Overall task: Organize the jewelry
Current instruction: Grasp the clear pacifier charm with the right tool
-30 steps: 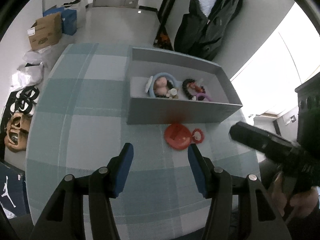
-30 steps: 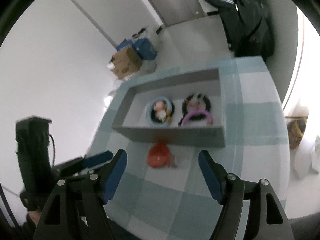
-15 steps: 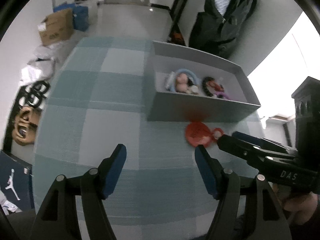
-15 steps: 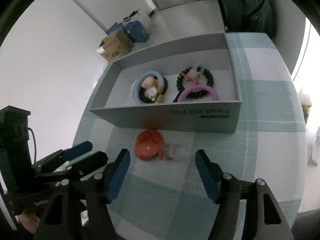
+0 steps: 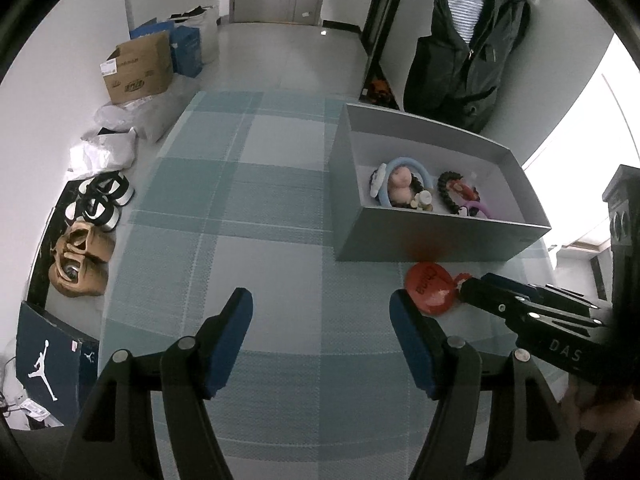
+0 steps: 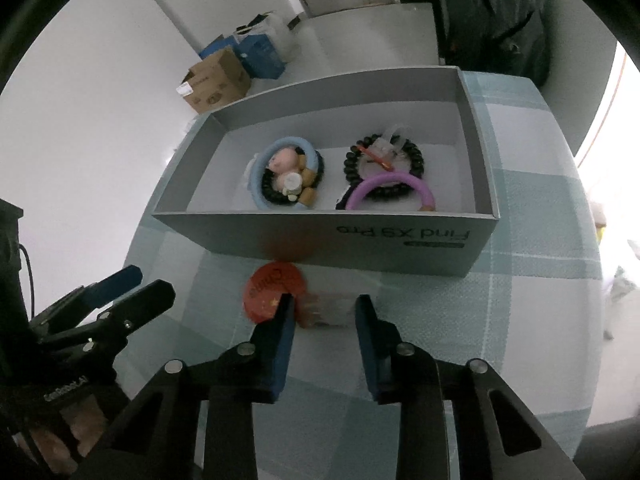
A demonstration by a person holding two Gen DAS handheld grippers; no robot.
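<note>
Red disc charm (image 6: 274, 292) with a small clear packet (image 6: 334, 311) joined at its right: low centre of the right wrist view, flat on the checked tablecloth (image 6: 520, 320), just in front of the grey box (image 6: 320, 240). Probably light and thin; disc likely stiff and slick, packet soft and crinkly, so liable to slide or fold under a loose pinch. Best hold, by the look of it: across the packet close to where it meets the disc, or over the disc's edge, pads low to the cloth.

Right gripper (image 6: 324, 314) closing, packet between the blue pads, left pad over the disc's rim; contact not yet clear, so not yet a firm grip.

Left gripper (image 5: 322, 336) spread wide over bare cloth, lower centre of its own view, nothing between the fingers.

Inside the box: blue ring (image 6: 286, 174) with small figures at left, black bead bracelet (image 6: 384, 160) and purple bangle (image 6: 390, 190) at right.
</note>
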